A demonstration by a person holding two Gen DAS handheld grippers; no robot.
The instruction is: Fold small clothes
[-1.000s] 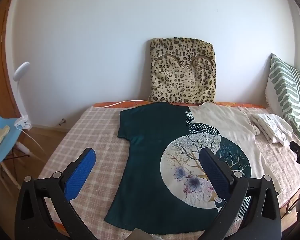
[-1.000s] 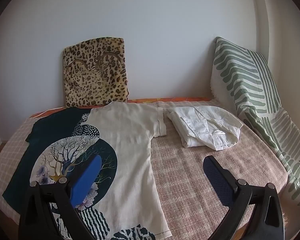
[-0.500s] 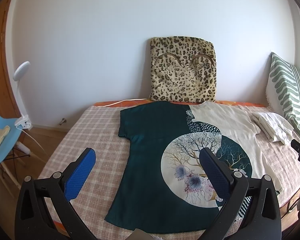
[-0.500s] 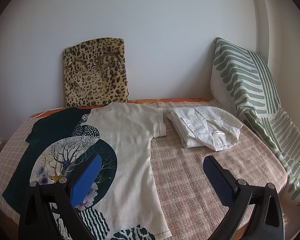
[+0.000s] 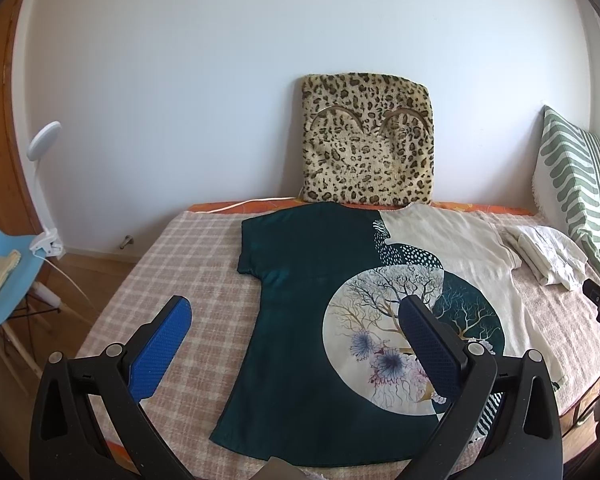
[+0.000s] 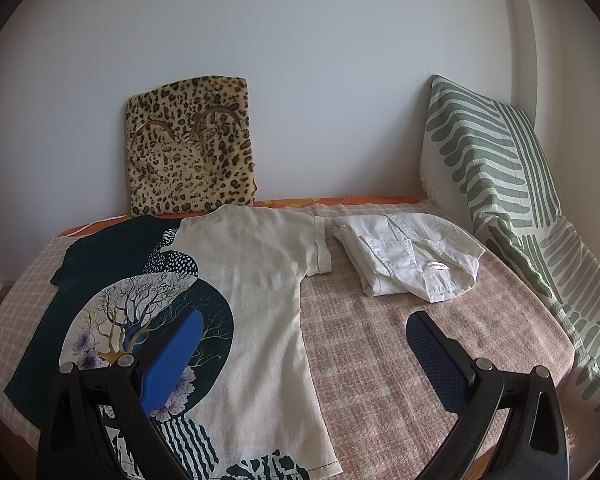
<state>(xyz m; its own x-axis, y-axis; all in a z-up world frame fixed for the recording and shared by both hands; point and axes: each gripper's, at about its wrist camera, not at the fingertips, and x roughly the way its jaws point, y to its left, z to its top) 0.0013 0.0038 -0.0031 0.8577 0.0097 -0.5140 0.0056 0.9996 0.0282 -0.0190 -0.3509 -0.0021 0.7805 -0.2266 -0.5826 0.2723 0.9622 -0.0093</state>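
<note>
The left gripper (image 5: 294,320), black-armed with blue pads, hangs spread wide and empty over the near edge of the bed (image 5: 188,264); the right gripper (image 6: 304,330) is spread and empty too. Their arms hide part of the hem of the dark green and cream short-sleeved T-shirt (image 5: 300,292) with a tree print, spread flat across the checked cover below both. A folded white garment (image 6: 404,260) lies just beside its cream sleeve, toward the bed's far right corner.
</note>
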